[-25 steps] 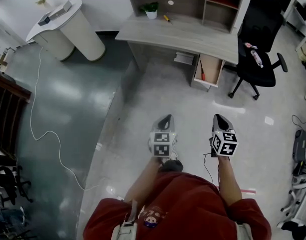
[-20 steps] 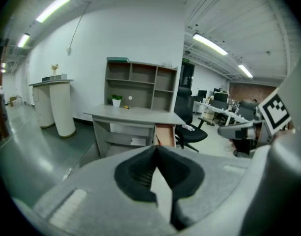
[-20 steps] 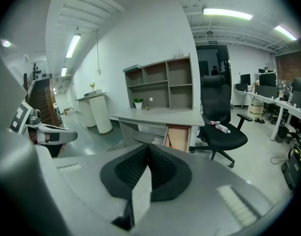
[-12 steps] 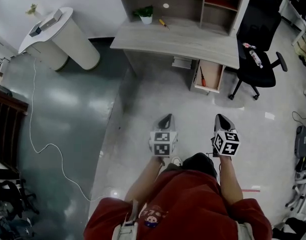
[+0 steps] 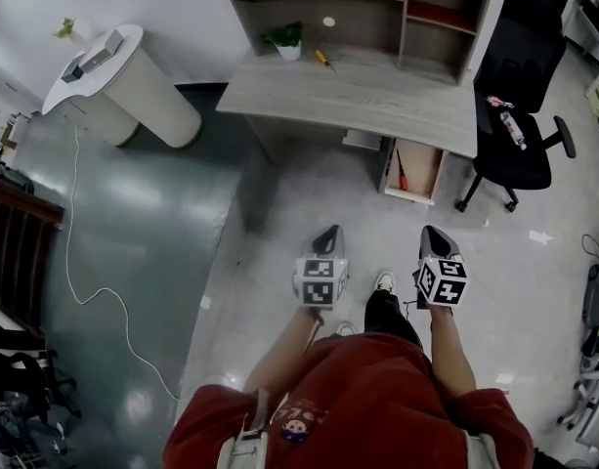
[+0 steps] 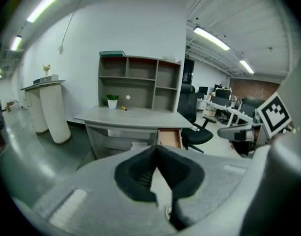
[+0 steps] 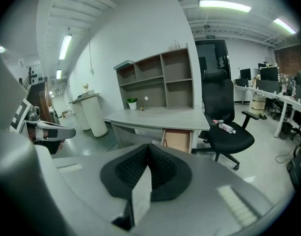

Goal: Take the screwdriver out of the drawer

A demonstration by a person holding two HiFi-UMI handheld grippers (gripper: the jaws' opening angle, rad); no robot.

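Observation:
A red-handled screwdriver lies in the open wooden drawer under the right end of the grey desk. Both grippers are held side by side over the floor, well short of the desk and pointing toward it. My left gripper is shut, its tips meeting with nothing between them. My right gripper is also shut and empty. In the gripper views the drawer shows just above the jaws; the screwdriver inside is hidden there.
A yellow-handled screwdriver and a small potted plant sit on the desk below a shelf unit. A black office chair with a bottle on it stands right of the drawer. A white pedestal stands at the left.
The person has walked toward the desk; desk and drawer now sit lower and nearer in the head view. Both grippers stay shut and level, carried forward together.

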